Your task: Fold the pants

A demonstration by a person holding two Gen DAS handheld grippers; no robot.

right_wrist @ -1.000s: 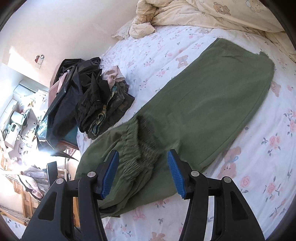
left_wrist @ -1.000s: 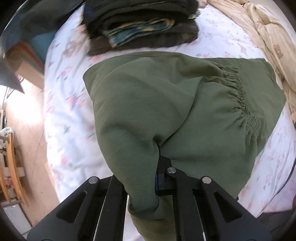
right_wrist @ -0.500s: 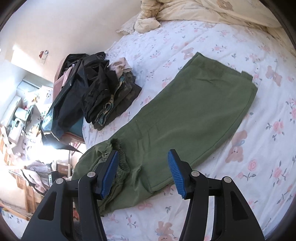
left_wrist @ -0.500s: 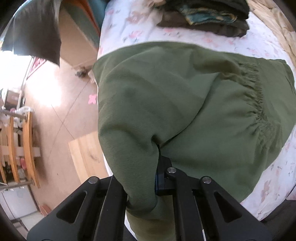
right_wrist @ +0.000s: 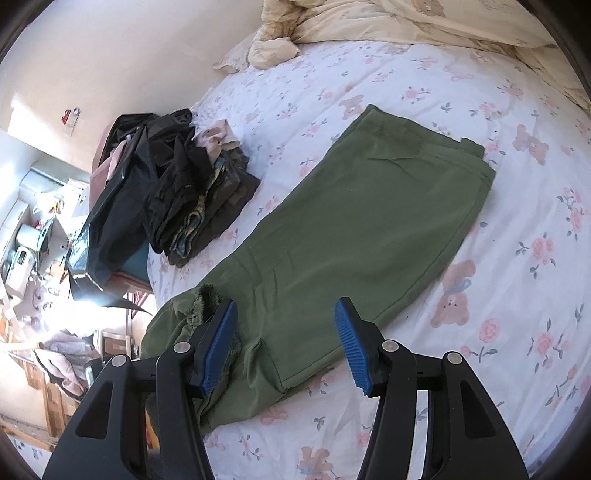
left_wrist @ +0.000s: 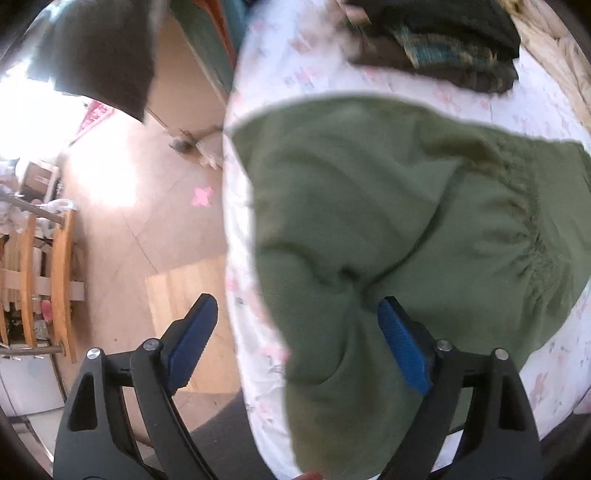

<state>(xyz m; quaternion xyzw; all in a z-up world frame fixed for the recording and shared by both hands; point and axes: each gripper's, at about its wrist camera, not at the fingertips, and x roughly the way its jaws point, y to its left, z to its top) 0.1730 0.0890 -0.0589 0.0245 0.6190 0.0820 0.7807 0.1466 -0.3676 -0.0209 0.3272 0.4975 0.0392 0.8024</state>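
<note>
Green pants (right_wrist: 354,229) lie stretched out on the floral bed sheet (right_wrist: 517,258), legs toward the far right, bunched elastic waistband (right_wrist: 201,299) near the bed's left edge. In the left wrist view the waist end (left_wrist: 388,229) lies rumpled at the bed's edge. My left gripper (left_wrist: 295,343) is open, its blue pads either side of a fabric fold, holding nothing. My right gripper (right_wrist: 284,343) is open and empty above the waist end of the pants.
A pile of dark folded clothes (right_wrist: 199,199) sits on the bed left of the pants, also in the left wrist view (left_wrist: 443,48). A cream duvet (right_wrist: 406,22) lies at the head. The bed edge drops to a tiled floor (left_wrist: 129,221) with wooden furniture (left_wrist: 44,273).
My left gripper opened and let go of the pants' waist end, which dropped onto the bed edge. The right gripper pulled back and up, staying open.
</note>
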